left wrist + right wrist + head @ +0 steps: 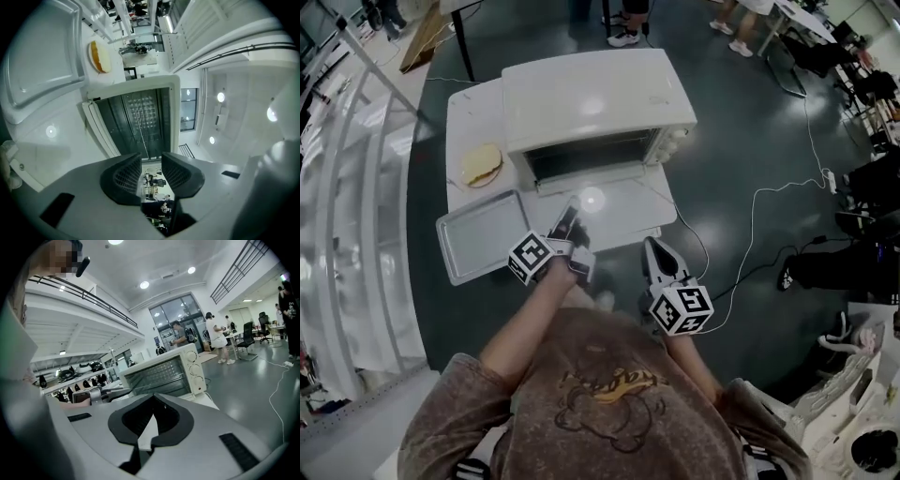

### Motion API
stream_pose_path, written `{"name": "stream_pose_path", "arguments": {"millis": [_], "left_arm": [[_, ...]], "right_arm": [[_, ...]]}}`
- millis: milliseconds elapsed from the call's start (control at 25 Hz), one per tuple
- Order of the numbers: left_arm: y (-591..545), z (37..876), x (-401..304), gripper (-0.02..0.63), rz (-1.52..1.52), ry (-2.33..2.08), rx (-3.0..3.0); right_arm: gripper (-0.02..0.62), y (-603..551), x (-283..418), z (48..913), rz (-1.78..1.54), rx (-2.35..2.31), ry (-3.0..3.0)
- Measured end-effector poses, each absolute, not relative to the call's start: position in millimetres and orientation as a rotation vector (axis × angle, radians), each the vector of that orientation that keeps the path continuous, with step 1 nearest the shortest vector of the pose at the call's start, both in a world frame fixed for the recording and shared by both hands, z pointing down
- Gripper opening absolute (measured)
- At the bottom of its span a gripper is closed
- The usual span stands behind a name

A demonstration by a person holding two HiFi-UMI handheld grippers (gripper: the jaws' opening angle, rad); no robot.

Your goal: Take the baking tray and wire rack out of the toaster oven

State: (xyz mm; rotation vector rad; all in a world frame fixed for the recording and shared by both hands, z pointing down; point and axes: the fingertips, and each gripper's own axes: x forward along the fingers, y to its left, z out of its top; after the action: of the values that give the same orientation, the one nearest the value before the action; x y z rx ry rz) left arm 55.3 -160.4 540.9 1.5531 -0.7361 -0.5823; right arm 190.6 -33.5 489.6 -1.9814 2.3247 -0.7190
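The white toaster oven (595, 98) stands on a white table (469, 112) with its door (619, 208) folded down flat. The wire rack (140, 119) sits inside the dark cavity. The grey baking tray (478, 234) lies on the table left of the door, and shows again (42, 61) at the upper left of the left gripper view. My left gripper (569, 220) hovers over the door, aimed into the cavity, its jaws (151, 157) open with nothing between them. My right gripper (653, 251) is off the table's front right corner, shut and empty (153, 398).
A plate with bread (481, 164) sits on the table left of the oven. A white cable (750, 234) runs across the floor at the right. Chairs and people stand far behind and to the right. A metal railing (356, 187) lines the left side.
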Motion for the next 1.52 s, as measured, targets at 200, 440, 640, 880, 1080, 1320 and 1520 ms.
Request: {"name": "stream_pose_path", "arguments": {"millis": [200, 440, 640, 880, 1080, 1320, 1520], "left_arm": [[-191.2, 549.5, 76.6, 0.103, -0.572, -0.768, 1.579], [-232.4, 561.6, 106.0, 0.101, -0.572, -0.803, 1.603], [-263.5, 576.2, 120.2, 0.103, -0.574, -0.842, 1.593], [-294.8, 588.1, 125.3, 0.103, -0.589, -0.876, 1.572], [-311.7, 592.6, 124.5, 0.095, -0.612, -0.88, 1.549], [-320.0, 592.2, 126.3, 0.09, -0.624, -0.87, 1.544], [-323.1, 585.0, 129.1, 0.011, -0.652, -0.867, 1.55]], "right_arm": [[-0.002, -28.8, 214.8, 487.0, -0.719, -2.051, 2.227], [-0.002, -27.0, 240.0, 483.8, -0.71, -2.115, 2.149], [-0.002, -25.6, 255.6, 485.4, -0.722, -2.163, 2.101], [-0.002, -31.0, 273.1, 486.1, -0.728, -2.21, 2.063], [-0.002, -38.2, 276.8, 487.7, -0.74, -2.223, 2.057], [-0.002, -41.5, 274.3, 488.1, -0.745, -2.229, 2.059], [-0.002, -40.7, 274.8, 489.1, -0.753, -2.238, 2.048]]}}
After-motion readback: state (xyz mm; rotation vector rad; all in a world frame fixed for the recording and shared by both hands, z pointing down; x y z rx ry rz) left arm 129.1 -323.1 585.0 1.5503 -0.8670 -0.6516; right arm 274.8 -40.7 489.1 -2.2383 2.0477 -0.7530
